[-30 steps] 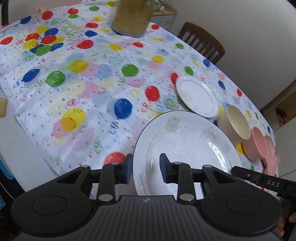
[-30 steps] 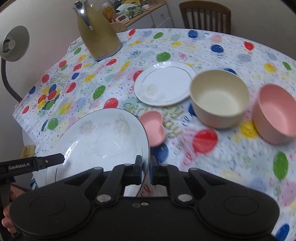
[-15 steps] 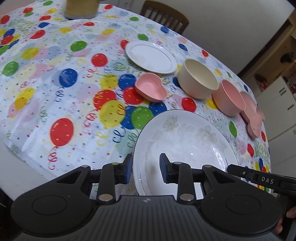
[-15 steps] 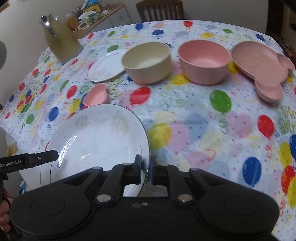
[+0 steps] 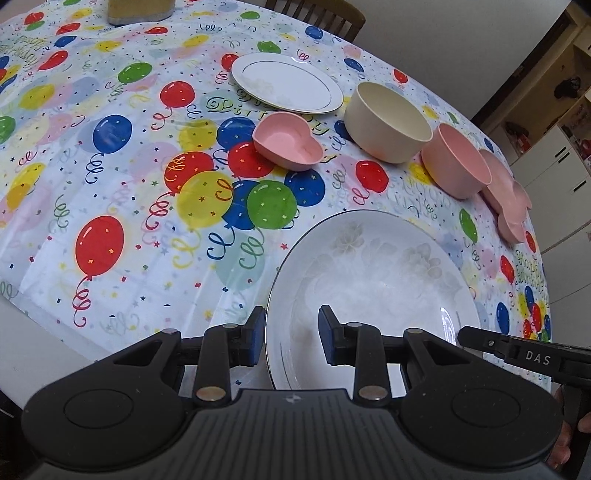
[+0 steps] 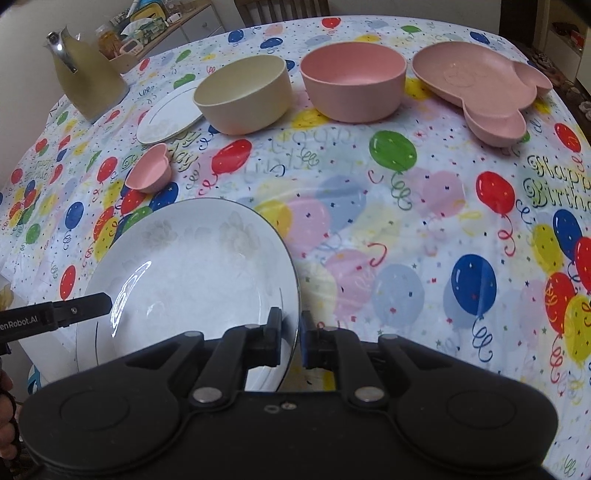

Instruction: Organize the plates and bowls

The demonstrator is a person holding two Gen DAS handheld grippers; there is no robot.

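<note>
A large white plate point(image 5: 369, 266) with a faint flower pattern hangs low over the balloon tablecloth, carried by both grippers. My left gripper point(image 5: 291, 332) is shut on the plate's left rim, one pad outside it and one inside. My right gripper point(image 6: 290, 334) is shut on the plate's point(image 6: 192, 266) right rim. Beyond it stand a pink heart-shaped bowl point(image 5: 288, 144), a small white plate point(image 5: 288, 86), a cream bowl point(image 5: 388, 122), a pink bowl point(image 5: 454, 162) and a pink divided plate point(image 6: 480, 85).
A yellow jug point(image 6: 88, 81) stands at the table's far left corner. A wooden chair point(image 5: 317, 14) is behind the far edge. A sideboard with clutter point(image 6: 147, 26) lies beyond the jug. The tablecloth point(image 6: 406, 258) is bare to the right of the large plate.
Both grippers have carried the large plate to the right across the table and a little lower. The bowls and the pink divided plate have come into view. Both grips are unchanged.
</note>
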